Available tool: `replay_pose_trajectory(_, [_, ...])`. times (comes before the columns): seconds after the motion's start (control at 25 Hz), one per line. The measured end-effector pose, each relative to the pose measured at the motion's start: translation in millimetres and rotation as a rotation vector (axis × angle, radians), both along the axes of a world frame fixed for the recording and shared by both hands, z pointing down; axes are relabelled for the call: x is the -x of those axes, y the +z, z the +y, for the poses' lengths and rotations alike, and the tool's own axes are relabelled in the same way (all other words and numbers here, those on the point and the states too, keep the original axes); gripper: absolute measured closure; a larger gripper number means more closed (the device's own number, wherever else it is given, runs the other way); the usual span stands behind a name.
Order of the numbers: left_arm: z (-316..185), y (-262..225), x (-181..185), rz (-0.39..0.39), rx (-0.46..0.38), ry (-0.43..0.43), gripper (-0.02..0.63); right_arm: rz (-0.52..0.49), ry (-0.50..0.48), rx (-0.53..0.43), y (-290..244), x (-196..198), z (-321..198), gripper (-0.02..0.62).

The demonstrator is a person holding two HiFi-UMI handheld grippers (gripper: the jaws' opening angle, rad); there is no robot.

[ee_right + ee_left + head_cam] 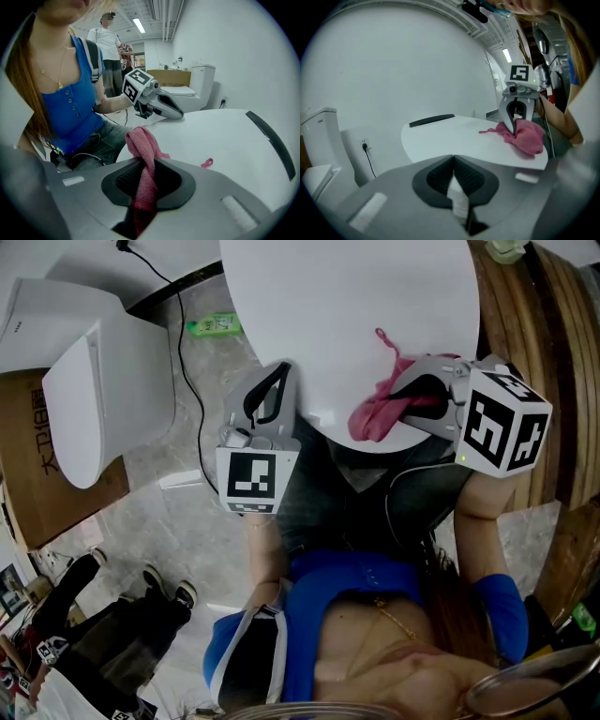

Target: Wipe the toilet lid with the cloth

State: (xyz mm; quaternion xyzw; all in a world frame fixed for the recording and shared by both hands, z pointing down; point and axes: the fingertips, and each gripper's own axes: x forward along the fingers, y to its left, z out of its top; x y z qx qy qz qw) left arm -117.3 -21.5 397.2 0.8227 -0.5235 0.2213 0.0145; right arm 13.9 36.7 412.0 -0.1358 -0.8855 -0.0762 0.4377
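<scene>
A closed white toilet lid (pixel 347 315) is seen filling the upper middle of the head view. A pink cloth (pixel 375 416) is bunched on the lid's lower right edge, and a thin loop of it trails upward over the white surface. The cloth is pinched by the right gripper (pixel 405 401), which comes in from the right of the frame. In the right gripper view a twisted fold of the fabric is clamped between the two dark pads and rises above them.

The left gripper (pixel 279 376) is held at the lid's lower left edge, apart from the cloth. Its jaws are pressed together, as is shown in the left gripper view. Whether its tip touches the lid cannot be told.

A second toilet (pixel 80 381) is seen at the upper left of the head view, with a cardboard box (pixel 23 465) beside it at the left edge. A green bottle (pixel 214 326) lies on the floor between that toilet and the lid, and a black cable (pixel 187 390) runs down past it.
</scene>
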Motion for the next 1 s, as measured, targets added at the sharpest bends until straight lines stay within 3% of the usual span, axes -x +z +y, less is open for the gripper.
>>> replay_pose_trajectory(0.16, [0,1,-1,0.000,0.004,0.004,0.604,0.009,-0.020,0.045,1,5,11,0.532])
replay_pose_trajectory(0.6, [-1,1,-1,-0.011,0.005,-0.001,0.604,0.006,-0.084,0.037,1,22,27,0.532])
replay_pose_trajectory(1.0, [-4,1,-8,-0.019,-0.002,0.002,0.604,-0.005,-0.044,0.019,2,31,27,0.532])
